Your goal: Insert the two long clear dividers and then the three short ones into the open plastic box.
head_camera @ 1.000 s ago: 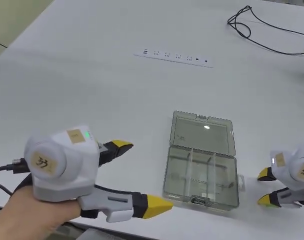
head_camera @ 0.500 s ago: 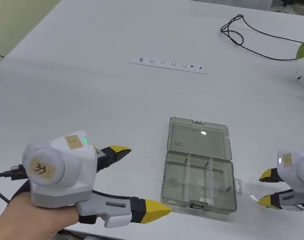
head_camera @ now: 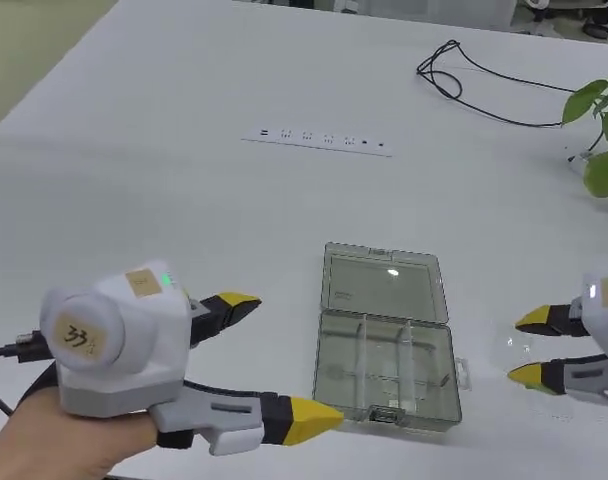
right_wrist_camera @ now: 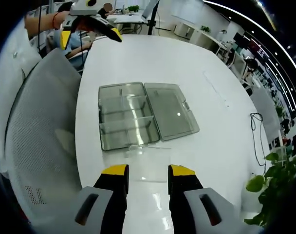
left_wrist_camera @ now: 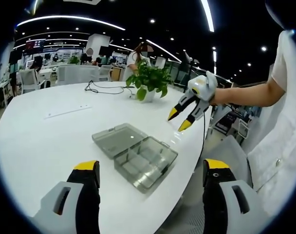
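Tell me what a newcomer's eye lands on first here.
The open grey box lies in the middle of the white table, with clear dividers already standing in its tray. The left gripper looms at lower left of the head view, yellow-tipped jaws wide apart; the right gripper sits at the right edge, jaws also apart. Clear strips lie on the table between box and right gripper.

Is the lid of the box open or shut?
Open: the lid lies flat on the table, hinged back from the box.
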